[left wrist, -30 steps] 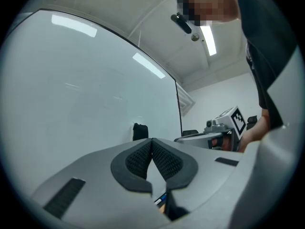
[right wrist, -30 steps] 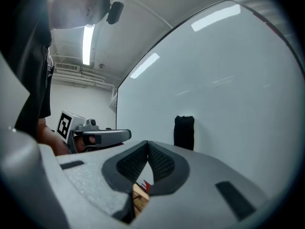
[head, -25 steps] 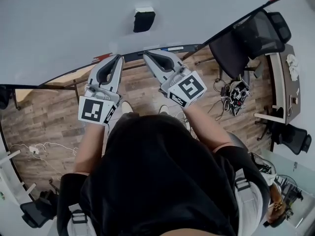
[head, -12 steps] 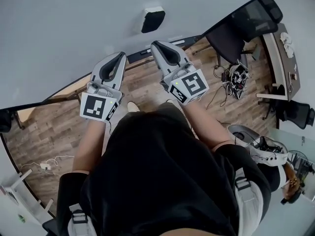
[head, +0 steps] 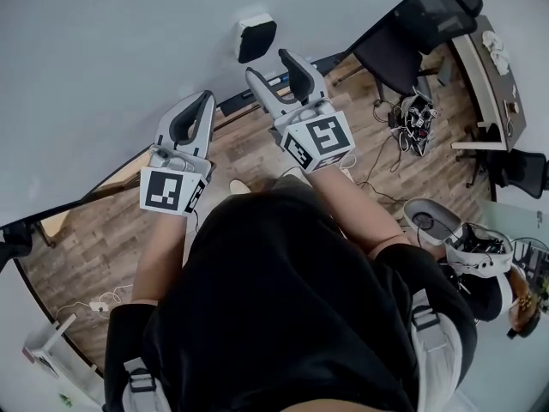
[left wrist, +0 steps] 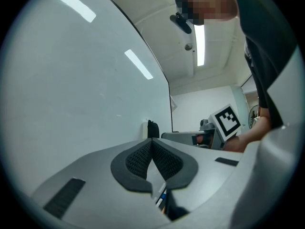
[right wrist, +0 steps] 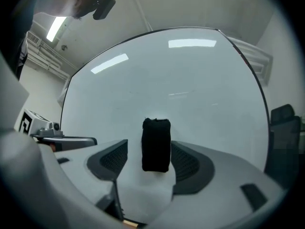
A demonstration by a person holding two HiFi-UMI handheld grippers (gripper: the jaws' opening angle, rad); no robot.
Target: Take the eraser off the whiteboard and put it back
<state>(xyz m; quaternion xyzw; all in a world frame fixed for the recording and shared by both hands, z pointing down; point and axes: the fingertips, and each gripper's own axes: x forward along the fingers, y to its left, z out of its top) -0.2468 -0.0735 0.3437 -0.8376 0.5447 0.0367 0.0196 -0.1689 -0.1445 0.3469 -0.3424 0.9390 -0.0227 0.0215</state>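
On the whiteboard (head: 120, 50) the eraser (head: 256, 38) hangs untouched. The right gripper (head: 273, 69), pinched together a second ago, has swung to face it, jaws opening, with the eraser seemingly just ahead of the pads. So the take-off is only beginning. The left gripper (head: 199, 106) is pressed together, empty. The eraser stands upright, long axis up the board, dark face outward.

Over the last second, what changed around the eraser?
The right gripper swung toward the eraser, and its jaws, shut before, are opening. The eraser sits in line between them, untouched. The left gripper stayed shut and empty, and the eraser stayed on the whiteboard.
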